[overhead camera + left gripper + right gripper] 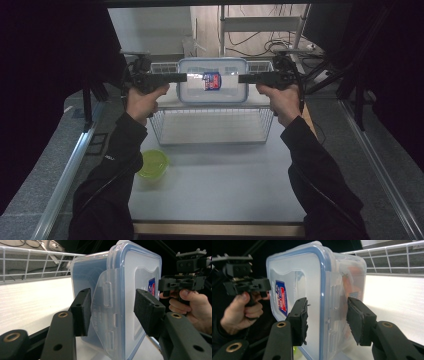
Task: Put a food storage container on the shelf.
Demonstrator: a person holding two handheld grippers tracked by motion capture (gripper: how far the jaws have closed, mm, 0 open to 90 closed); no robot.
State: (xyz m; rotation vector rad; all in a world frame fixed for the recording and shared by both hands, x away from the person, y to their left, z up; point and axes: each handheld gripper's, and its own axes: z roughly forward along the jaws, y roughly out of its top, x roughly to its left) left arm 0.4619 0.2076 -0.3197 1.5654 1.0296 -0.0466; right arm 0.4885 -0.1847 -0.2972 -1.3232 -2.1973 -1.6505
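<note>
Holding a clear rectangular plastic container with a blue-rimmed lid [212, 81] above the white wire basket [210, 126], I have my left gripper [181, 77] and right gripper [244, 78] at its opposite short ends. Both sets of jaws sit spread astride the side latches, pads just beside the plastic; I cannot tell whether they press. A lime-green round bowl [152, 163] sits on the table near my left sleeve.

A clear rectangular plastic container [213, 81] with a blue-rimmed clip lid and a red-and-blue label is shut and held level above the white wire basket [210, 131].
</note>
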